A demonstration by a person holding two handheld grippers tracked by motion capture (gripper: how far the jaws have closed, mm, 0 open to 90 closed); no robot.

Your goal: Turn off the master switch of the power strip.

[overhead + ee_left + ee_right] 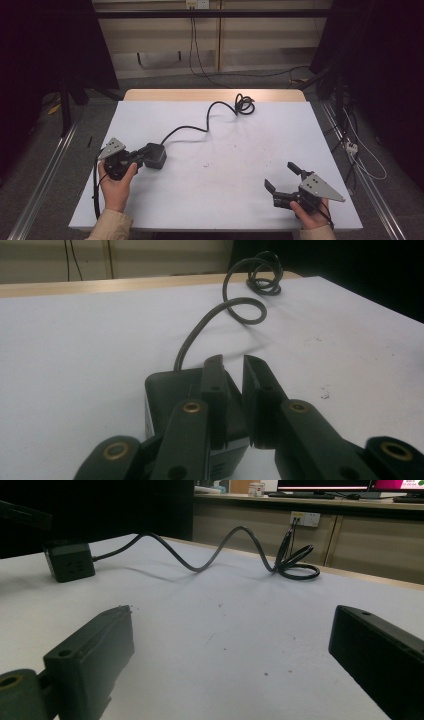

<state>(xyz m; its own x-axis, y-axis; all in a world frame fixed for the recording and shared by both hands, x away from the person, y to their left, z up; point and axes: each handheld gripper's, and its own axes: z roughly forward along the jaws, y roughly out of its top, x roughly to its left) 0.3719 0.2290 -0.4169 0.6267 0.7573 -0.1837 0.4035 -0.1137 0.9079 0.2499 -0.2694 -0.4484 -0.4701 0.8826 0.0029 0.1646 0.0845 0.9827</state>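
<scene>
Lying beside left gripper: cube socket

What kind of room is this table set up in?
Probably a lab or office workspace: a white table inside a metal rail frame, wall sockets above a low counter, and monitors on it.

Thing: a black cube-shaped power block with a black cord running from it.
Look: dark, boxy, rounded corners; socket holes show on one side face in the right gripper view.
Pose: sits flat on the white tabletop.
Place: left part of the table, toward the near edge.
Cord: leaves the block's far side, snakes in loose waves toward the far edge and ends in a small coil lying near the table's far middle.
</scene>
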